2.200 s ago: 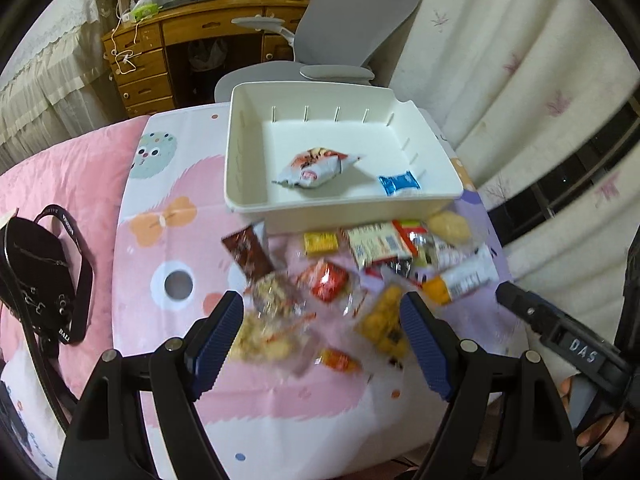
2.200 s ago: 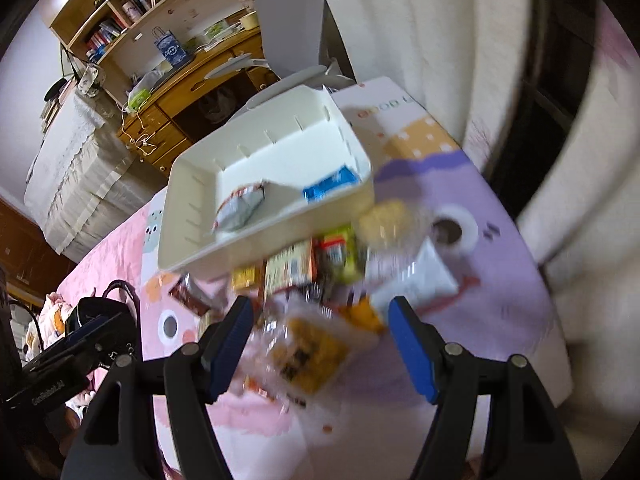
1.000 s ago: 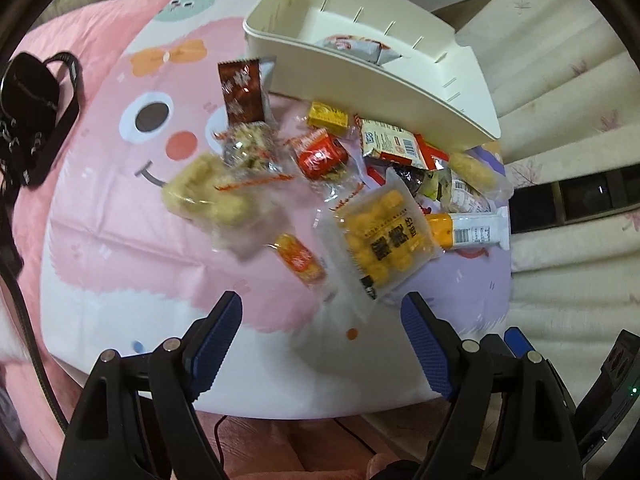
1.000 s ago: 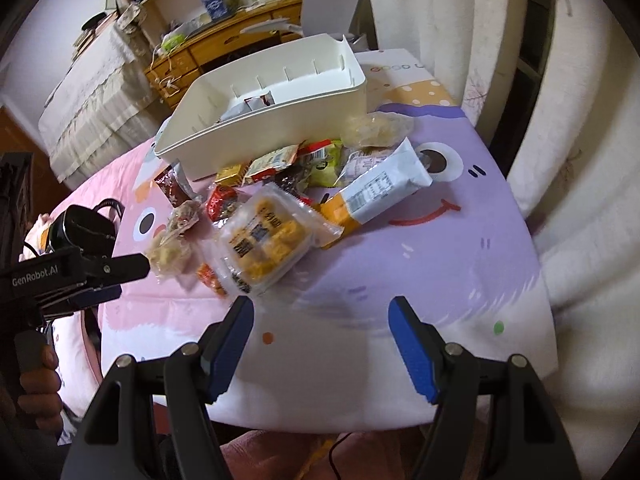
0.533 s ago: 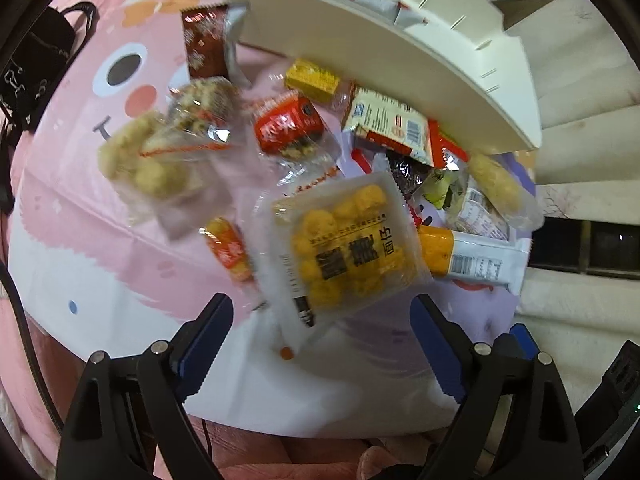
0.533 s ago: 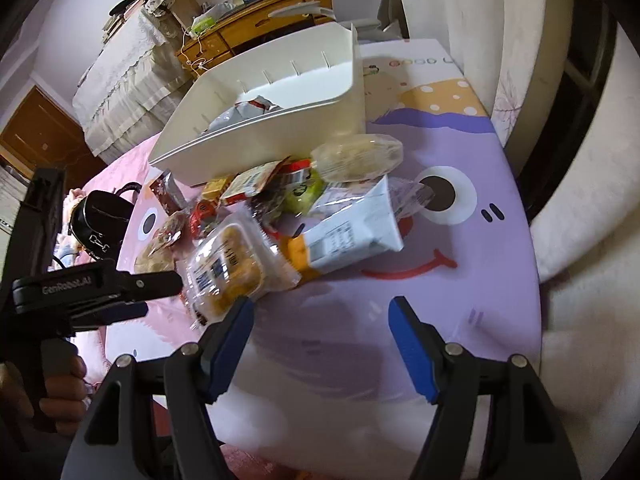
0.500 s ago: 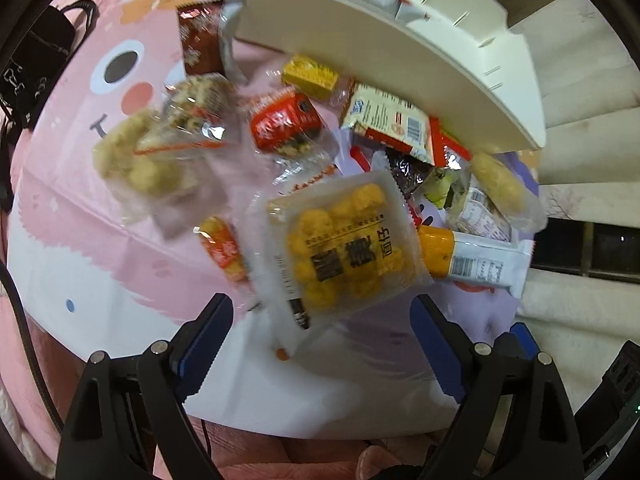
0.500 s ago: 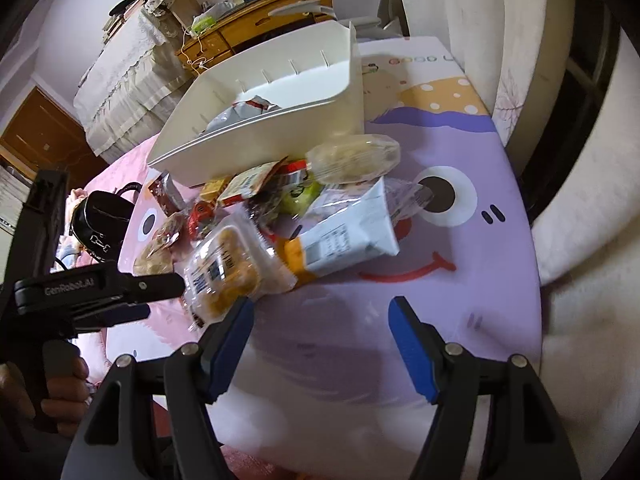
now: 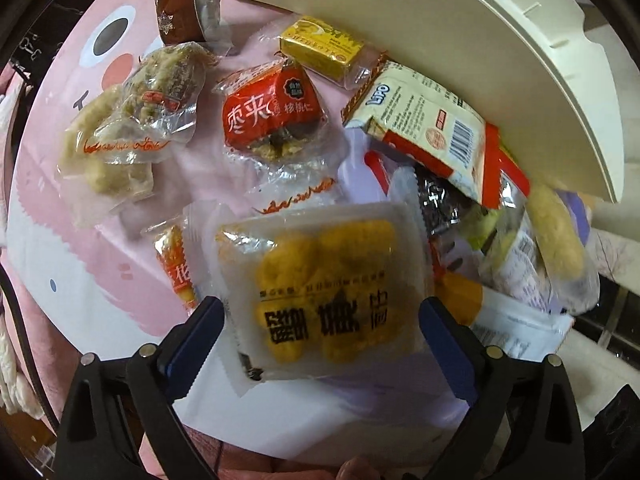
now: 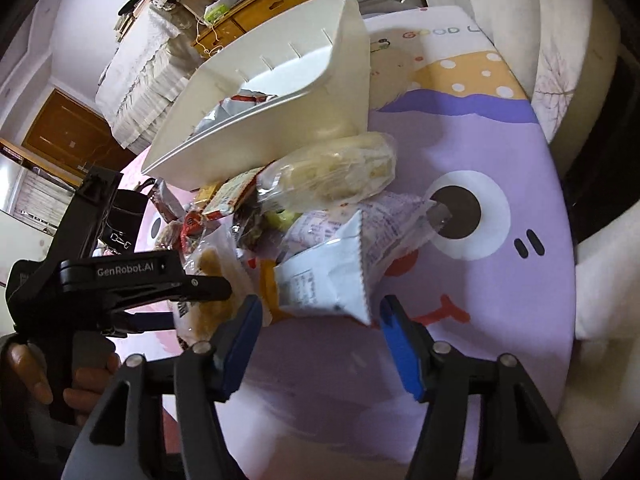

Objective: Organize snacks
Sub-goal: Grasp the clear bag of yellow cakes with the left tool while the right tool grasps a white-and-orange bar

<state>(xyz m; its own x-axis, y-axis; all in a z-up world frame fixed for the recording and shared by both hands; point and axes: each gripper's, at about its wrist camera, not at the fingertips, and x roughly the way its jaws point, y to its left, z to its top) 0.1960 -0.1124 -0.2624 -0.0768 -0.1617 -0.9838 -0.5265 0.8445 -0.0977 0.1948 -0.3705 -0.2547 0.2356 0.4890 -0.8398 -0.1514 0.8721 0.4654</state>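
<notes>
Both claws over the snack pile

My left claw (image 9: pixel 320 320) is opening wide around the yellow pack (image 9: pixel 320 280); my right claw (image 10: pixel 320 320) is closing around the white pouch (image 10: pixel 324 276), beside the tray (image 10: pixel 280 128), gripping nothing.

A cartoon-print tablecloth (image 10: pixel 500 128), a wooden desk (image 10: pixel 256 4) and pale curtains (image 10: pixel 560 52) behind it.

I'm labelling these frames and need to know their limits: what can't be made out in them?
- Left wrist view: inside of the white plastic bin, cut off by the top edge.
- Left wrist view: dark foil packet, buried under other wrappers.
- Right wrist view: crumpled packet in the bin, half hidden behind its wall.
</notes>
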